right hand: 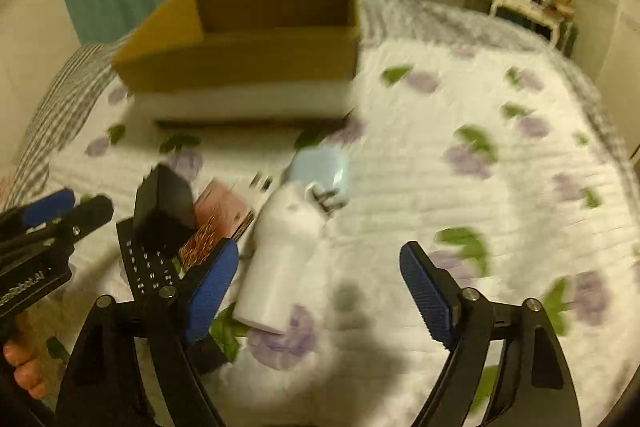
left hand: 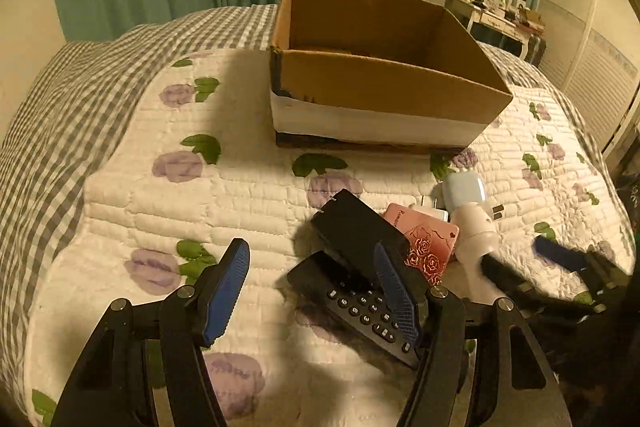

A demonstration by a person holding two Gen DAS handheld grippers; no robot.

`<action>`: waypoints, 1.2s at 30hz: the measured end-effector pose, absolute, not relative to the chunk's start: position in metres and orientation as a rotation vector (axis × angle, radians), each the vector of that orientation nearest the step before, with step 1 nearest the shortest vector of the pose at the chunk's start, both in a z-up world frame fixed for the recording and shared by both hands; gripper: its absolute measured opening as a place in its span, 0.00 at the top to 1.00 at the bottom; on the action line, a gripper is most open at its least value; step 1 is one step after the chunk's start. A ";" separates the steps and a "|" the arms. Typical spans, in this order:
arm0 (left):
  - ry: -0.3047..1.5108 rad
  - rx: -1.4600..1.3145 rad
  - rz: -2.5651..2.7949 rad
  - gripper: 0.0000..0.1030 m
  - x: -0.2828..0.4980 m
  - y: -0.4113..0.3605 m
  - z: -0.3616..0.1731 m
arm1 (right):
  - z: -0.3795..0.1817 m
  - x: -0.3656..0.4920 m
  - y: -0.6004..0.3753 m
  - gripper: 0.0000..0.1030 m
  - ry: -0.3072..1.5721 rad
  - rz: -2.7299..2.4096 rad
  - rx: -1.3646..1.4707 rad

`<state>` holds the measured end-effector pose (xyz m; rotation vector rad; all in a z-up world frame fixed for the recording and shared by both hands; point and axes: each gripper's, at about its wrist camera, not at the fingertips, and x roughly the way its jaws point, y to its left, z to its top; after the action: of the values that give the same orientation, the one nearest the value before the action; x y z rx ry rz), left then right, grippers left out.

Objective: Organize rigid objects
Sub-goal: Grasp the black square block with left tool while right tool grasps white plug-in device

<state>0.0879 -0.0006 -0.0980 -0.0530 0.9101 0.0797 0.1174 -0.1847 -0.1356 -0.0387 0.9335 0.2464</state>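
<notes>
Small pile on the floral quilt (left hand: 240,195) — black remote (left hand: 356,307) under a black box (left hand: 356,227), pink rose-printed case (left hand: 428,243), white bottle (right hand: 276,259) lying flat, pale blue charger (right hand: 320,169) behind it. My left gripper (left hand: 316,291) stood open beside the remote; my right gripper (right hand: 316,287) open over the bottle, gripping nothing. Open cardboard box (left hand: 380,87) sat just beyond — contents not visible.

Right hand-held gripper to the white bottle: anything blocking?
Nothing visible. The right hand-held gripper is open, and the white bottle lies on the quilt just ahead by its left finger. The pink card box lies beside the bottle, not between.
</notes>
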 end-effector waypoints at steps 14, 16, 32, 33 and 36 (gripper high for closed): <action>0.978 -0.143 0.040 0.34 0.126 -0.014 -0.117 | -0.147 0.126 -0.189 0.59 0.893 0.235 -0.016; 1.011 -0.184 0.054 0.34 0.131 -0.014 -0.125 | -0.143 0.125 -0.192 0.59 0.880 0.231 -0.005; 0.974 -0.097 -0.009 0.57 0.107 -0.021 -0.129 | -0.136 0.122 -0.184 0.59 0.872 0.245 -0.024; 0.969 -0.098 -0.008 0.58 0.104 -0.019 -0.127 | -0.133 0.121 -0.183 0.59 0.865 0.246 -0.026; 0.943 -0.090 0.006 0.61 0.093 -0.010 -0.116 | -0.120 0.118 -0.179 0.59 0.845 0.252 -0.029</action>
<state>0.0934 -0.0099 -0.1159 -0.0901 0.9433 0.0060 0.1179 -0.1786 -0.1203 -0.0291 0.8447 0.2519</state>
